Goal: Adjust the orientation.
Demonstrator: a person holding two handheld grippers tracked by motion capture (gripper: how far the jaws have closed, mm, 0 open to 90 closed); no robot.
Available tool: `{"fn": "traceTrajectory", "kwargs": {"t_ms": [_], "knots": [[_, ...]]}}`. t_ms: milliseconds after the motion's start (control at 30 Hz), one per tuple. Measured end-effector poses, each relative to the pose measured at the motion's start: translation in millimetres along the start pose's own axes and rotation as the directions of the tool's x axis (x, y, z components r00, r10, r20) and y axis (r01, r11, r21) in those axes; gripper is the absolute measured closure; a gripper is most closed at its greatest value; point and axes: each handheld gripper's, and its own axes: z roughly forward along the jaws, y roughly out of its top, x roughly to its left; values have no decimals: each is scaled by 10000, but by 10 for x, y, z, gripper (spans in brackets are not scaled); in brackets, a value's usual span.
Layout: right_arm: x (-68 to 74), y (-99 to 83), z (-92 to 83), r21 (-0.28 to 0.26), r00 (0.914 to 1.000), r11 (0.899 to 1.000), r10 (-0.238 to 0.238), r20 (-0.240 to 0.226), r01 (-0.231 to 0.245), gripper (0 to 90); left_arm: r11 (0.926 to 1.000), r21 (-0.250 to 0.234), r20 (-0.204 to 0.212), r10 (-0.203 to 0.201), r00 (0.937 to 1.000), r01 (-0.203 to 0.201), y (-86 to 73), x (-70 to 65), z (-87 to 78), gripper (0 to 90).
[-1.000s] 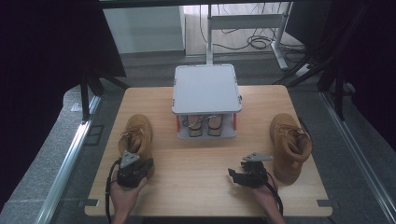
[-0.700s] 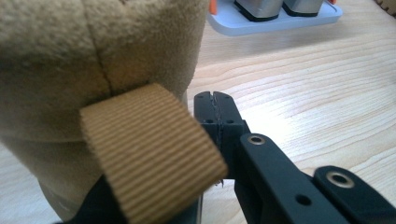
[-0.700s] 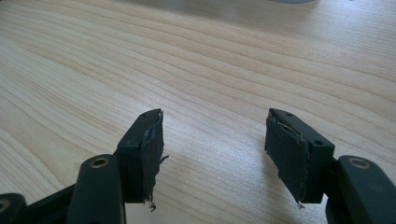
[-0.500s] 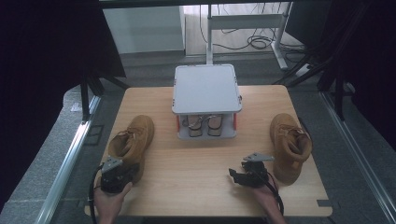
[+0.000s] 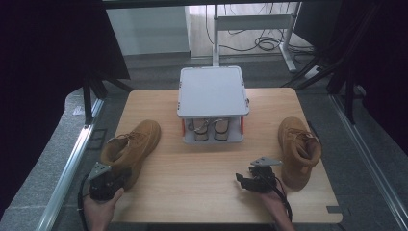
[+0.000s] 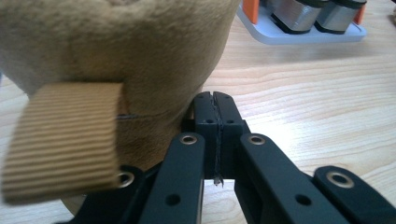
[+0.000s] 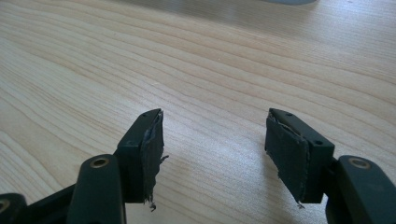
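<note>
2 tan boots point(image 5: 131, 149) point(image 5: 298, 150); L gripper point(image 6: 215, 100) jaws together (empty), R gripper point(image 7: 212, 140) apart.

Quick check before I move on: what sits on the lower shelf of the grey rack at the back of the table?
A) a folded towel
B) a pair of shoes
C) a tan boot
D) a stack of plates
B: the high view shows two shoes side by side under the top of the grey rack, with both tan boots out on the table.
</note>
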Motion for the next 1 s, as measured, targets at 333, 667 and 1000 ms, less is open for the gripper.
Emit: {"fn": "traceTrajectory", "kwargs": {"t_ms": [333,667,1000], "knots": [[2,-6,8,52,10000,10000,-15,47,15,376,9996,-233,-100,-178,9998,176,19,122,-53,900],[9,-11,28,119,10000,9999,-33,59,32,376,9990,-269,-173,-364,9992,360,12,212,-81,899],[5,-9,6,44,10000,10000,-56,62,56,378,9991,-316,-218,-287,9993,280,16,176,-99,895]]}}
